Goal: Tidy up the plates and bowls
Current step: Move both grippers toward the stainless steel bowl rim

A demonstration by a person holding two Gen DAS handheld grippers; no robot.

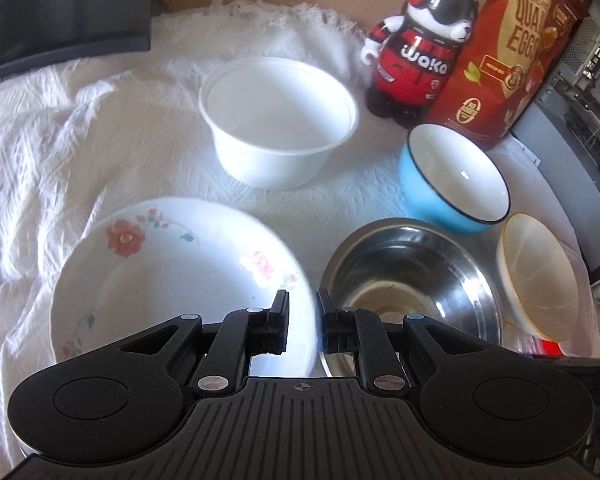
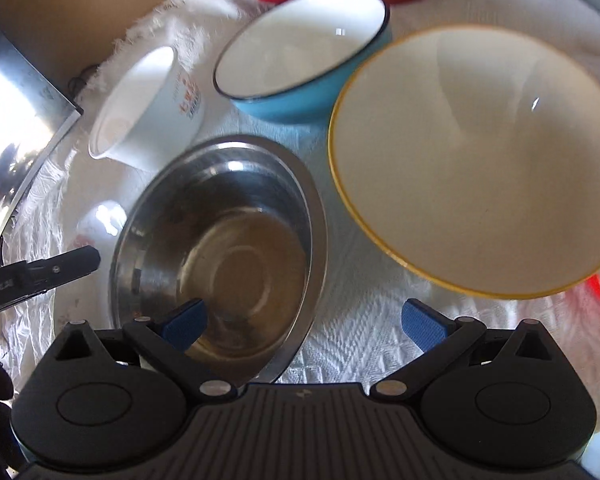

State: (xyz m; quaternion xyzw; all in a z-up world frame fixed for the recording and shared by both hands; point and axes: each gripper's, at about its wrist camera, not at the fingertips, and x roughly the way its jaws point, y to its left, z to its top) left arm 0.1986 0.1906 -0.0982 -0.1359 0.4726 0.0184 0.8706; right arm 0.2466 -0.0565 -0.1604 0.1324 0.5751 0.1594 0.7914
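A white plate with pink flowers (image 1: 160, 272) lies on the cloth at the near left. My left gripper (image 1: 302, 306) is shut on its right rim. Right beside it stands a steel bowl (image 1: 412, 264). My right gripper (image 2: 304, 320) hangs open low over that steel bowl (image 2: 228, 240): one blue pad is over its inside, the other over the cloth, and its near right rim lies between them. A yellow-rimmed bowl (image 2: 472, 160) sits to the right, a blue bowl (image 2: 300, 48) behind, and a white plastic bowl (image 2: 148, 108) at the back left.
A white textured cloth (image 1: 60, 160) covers the table. A panda figure (image 1: 420, 48) and a red egg bag (image 1: 512, 52) stand at the back right. A grey appliance (image 1: 580, 120) lines the right edge and a dark panel (image 1: 60, 8) the back left.
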